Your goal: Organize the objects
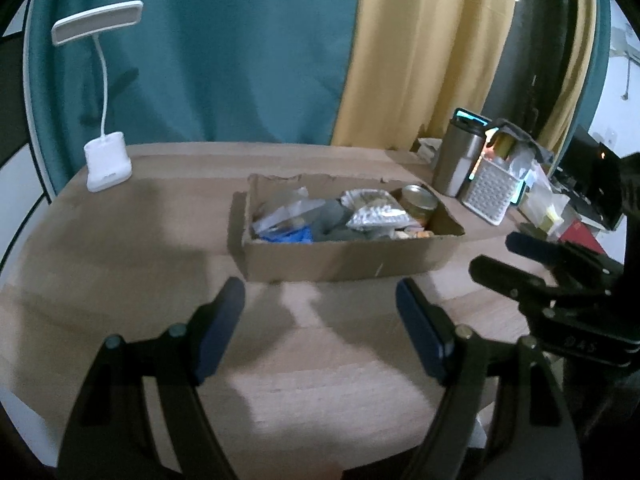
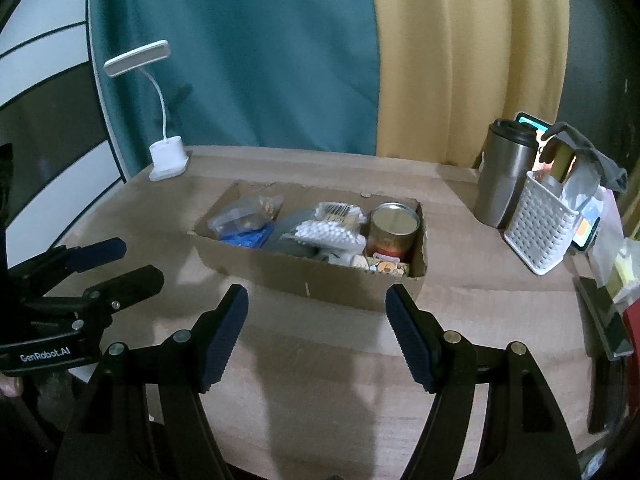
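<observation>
A low cardboard box point(image 1: 344, 258) point(image 2: 320, 280) sits mid-table. It holds a tin can point(image 2: 394, 232) point(image 1: 419, 202) at its right end, a pack of cotton swabs point(image 2: 332, 232), a clear bag point(image 2: 244, 216) point(image 1: 284, 212), something blue point(image 2: 246, 238) and small packets. My left gripper point(image 1: 320, 304) is open and empty, in front of the box. My right gripper point(image 2: 316, 308) is open and empty, also in front of the box. Each gripper shows in the other's view, the right one point(image 1: 516, 256) at the right edge, the left one point(image 2: 120, 260) at the left.
A white desk lamp point(image 1: 108, 160) point(image 2: 168, 160) stands at the back left. At the back right stand a steel tumbler point(image 2: 506, 176) point(image 1: 456, 160), a white perforated basket point(image 2: 540, 232) point(image 1: 492, 192) with items, and a lit phone point(image 2: 588, 232). Teal and yellow curtains hang behind.
</observation>
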Tool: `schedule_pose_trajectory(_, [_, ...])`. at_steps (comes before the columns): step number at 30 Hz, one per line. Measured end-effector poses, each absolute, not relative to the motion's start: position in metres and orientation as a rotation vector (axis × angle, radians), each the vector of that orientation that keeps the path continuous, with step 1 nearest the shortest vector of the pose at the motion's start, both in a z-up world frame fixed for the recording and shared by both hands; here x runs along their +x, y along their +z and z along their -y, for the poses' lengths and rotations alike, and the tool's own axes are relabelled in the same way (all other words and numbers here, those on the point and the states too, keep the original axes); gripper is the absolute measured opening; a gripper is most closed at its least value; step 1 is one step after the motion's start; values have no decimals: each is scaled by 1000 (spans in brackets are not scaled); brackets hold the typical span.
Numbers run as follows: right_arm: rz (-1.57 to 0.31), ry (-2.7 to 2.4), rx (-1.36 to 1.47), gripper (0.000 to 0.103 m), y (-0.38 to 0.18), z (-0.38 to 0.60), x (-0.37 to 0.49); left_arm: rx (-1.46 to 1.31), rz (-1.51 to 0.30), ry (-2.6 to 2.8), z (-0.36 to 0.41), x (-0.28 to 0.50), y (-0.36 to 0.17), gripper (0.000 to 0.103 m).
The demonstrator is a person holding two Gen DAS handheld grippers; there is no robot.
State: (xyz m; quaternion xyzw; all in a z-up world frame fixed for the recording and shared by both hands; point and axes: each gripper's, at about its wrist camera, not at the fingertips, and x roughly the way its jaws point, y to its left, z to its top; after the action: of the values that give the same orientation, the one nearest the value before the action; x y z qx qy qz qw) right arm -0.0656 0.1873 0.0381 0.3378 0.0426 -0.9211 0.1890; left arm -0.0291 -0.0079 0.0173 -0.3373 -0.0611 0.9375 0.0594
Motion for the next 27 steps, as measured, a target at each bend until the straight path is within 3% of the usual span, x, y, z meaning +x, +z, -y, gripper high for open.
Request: schedule_pose_trajectory(27, [-120,-2585,956,74,35,-186,-59,-1025,183,2868,10,-22,16,79])
